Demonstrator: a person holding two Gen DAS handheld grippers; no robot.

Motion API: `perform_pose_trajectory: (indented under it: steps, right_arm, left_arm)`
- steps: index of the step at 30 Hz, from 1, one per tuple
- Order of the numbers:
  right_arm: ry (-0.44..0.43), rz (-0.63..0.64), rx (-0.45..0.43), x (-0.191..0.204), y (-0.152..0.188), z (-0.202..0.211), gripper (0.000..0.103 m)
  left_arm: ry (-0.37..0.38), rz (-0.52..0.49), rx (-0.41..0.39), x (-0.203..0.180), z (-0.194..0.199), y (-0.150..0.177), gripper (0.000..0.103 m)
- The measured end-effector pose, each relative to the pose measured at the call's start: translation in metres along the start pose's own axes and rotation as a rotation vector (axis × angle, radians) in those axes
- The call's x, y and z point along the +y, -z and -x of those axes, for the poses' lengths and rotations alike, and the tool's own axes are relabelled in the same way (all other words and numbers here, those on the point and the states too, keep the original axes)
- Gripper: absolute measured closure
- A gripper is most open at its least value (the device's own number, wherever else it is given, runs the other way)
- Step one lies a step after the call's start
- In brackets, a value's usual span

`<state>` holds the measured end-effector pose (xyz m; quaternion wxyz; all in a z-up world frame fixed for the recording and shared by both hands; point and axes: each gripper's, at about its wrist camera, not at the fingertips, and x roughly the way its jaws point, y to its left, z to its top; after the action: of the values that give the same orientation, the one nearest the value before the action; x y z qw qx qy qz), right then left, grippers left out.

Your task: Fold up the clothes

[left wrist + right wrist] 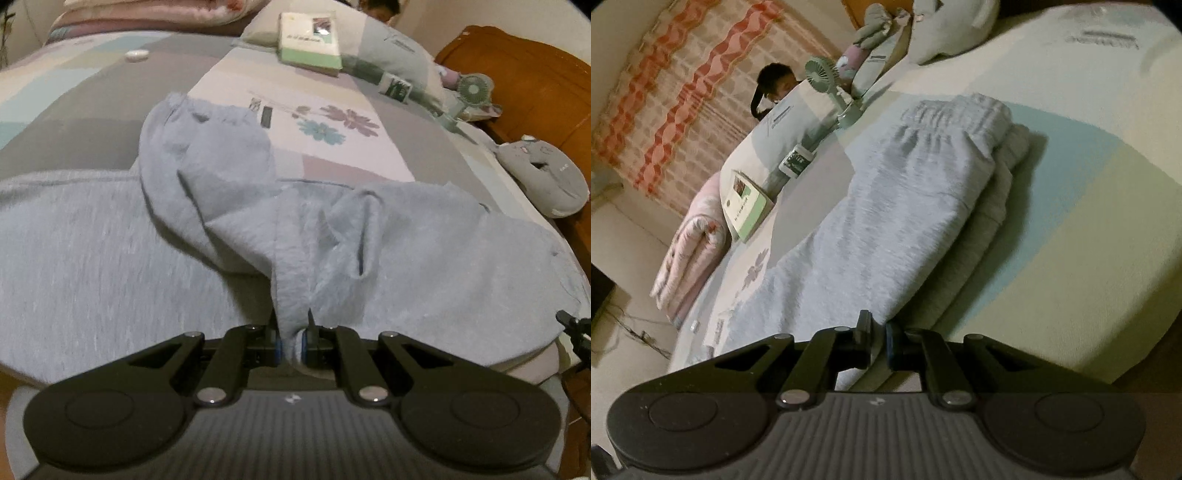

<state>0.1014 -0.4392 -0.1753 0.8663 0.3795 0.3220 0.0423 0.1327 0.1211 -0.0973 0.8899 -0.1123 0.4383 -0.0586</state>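
Observation:
Light grey sweatpants (236,206) lie across the bed. My left gripper (291,345) is shut on a pinched fold of their fabric at the near edge, pulling it up into a ridge. In the right wrist view the same sweatpants (886,229) lie lengthwise, the elastic waistband (945,114) at the far end, one layer stacked on another. My right gripper (879,343) is closed on the near edge of the cloth, with fabric between the pads.
The bed sheet (74,122) has grey, pastel and flower patches. A green-white box (310,40), a pillow (399,55), a small green fan (472,88) and a grey plush (543,177) lie at the far and right side. Folded pink quilts (690,251) lie at the bed edge.

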Motion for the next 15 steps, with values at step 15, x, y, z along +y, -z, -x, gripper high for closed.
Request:
perform_pose_trajectory:
  steps: [15]
  right_arm:
    - [0.268,0.249,-0.165,0.022,-0.016,0.063,0.061]
  left_arm:
    - [-0.126,-0.171,0.059,-0.003,0.057,-0.008,0.059]
